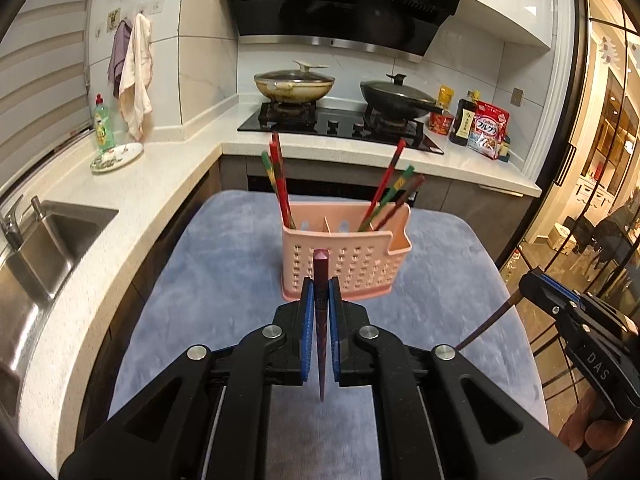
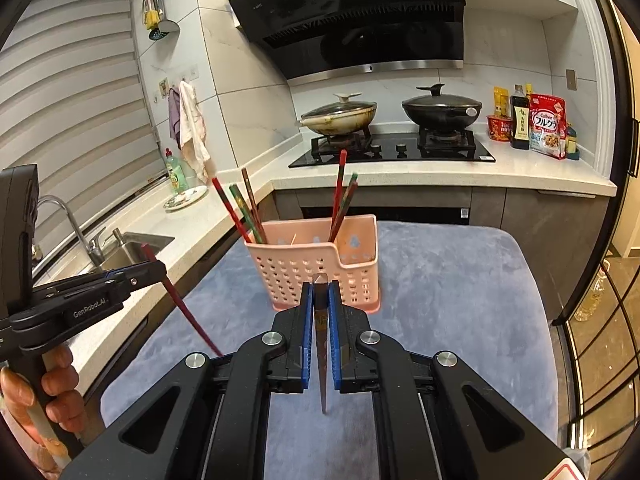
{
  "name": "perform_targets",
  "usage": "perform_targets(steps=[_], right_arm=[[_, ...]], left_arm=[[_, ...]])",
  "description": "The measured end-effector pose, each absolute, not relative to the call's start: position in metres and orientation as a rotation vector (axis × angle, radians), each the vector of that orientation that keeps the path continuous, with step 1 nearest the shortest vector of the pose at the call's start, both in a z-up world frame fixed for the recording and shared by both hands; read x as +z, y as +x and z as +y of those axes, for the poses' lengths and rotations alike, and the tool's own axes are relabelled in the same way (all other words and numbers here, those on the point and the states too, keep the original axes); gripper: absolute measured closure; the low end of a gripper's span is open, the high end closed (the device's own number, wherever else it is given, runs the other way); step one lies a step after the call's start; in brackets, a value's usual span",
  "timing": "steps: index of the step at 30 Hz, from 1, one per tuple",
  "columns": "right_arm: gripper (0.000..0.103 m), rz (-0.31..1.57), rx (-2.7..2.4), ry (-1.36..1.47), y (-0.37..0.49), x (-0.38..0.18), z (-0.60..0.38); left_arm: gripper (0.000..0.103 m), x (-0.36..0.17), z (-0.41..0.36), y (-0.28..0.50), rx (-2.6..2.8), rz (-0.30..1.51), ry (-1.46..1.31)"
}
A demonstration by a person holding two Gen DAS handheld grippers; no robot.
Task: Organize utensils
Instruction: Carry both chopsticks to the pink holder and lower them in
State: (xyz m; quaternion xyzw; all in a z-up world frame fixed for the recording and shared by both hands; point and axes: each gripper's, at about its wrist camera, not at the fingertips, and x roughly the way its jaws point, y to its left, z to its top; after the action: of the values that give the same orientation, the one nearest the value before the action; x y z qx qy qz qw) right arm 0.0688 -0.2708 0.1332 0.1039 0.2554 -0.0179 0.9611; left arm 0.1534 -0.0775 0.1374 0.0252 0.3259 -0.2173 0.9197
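My left gripper (image 1: 321, 294) clenched on dark red chopstick (image 1: 321, 276), tip cut off below fingers. My right gripper (image 2: 321, 300) clamped on brown chopstick (image 2: 320, 320); its writing unreadable. Pink basket (image 2: 316, 268) at 12 o'clock on blue-covered table (image 2: 440, 280): chopsticks leaning in left and right compartments. "GenRobot.AI" legible on left gripper body in right view.

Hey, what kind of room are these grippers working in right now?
A home kitchen, most likely: a black gas hob carrying two lidded pans under a black range hood, and a stainless steel sink set into the pale stone countertop.
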Motion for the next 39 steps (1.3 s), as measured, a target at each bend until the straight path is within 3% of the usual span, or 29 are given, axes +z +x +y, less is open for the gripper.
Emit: perform_targets(steps=[20, 39], right_arm=[[0.096, 0.297, 0.006, 0.337, 0.175, 0.237, -0.310], [0.096, 0.476, -0.020, 0.338, 0.241, 0.161, -0.314]], left_arm=[[0.096, 0.259, -0.095, 0.231, -0.437, 0.411, -0.045], [0.096, 0.185, -0.120, 0.291, -0.400, 0.531, 0.007]])
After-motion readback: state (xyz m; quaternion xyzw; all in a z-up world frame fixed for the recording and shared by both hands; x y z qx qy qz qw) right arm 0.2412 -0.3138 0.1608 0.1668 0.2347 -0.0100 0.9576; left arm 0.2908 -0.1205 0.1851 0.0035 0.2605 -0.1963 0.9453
